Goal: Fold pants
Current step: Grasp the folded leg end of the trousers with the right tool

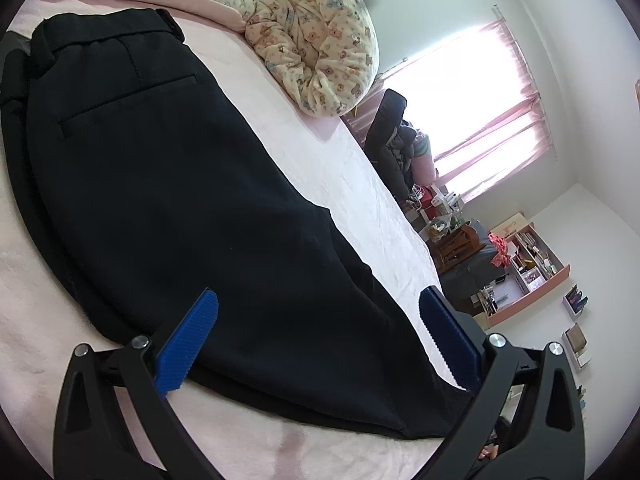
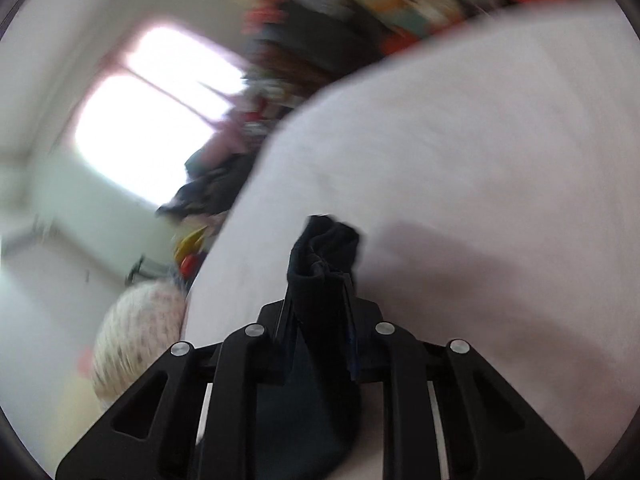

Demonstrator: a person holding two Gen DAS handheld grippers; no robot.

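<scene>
Black pants (image 1: 172, 184) are laid out flat on the pink bed (image 1: 360, 184), and in the left wrist view their long axis runs on a diagonal: waistband up at the top left, legs sweeping down to the lower right, toward the camera. The back welt pocket faces up, with a belt loop showing at the waistband's corner. Beyond the waistband there's a bear-print quilt (image 1: 320, 40) bunched at the head of the bed. No brand tag or readable writing shows on the pants.

The left gripper (image 1: 318, 340) sits low over the leg end, its blue-padded jaws spread wide with the leg fabric lying between them; neither pad is pressing the cloth.

In the right wrist view everything is smeared with motion blur. The right gripper (image 2: 320, 280) has its jaws drawn close together on a bunch of the black pants fabric, a dark tuft poking up past the fingertips and more cloth hanging below between the arms. Pink bed fills the right of that view, a bright window (image 2: 160, 116) on the left.
</scene>
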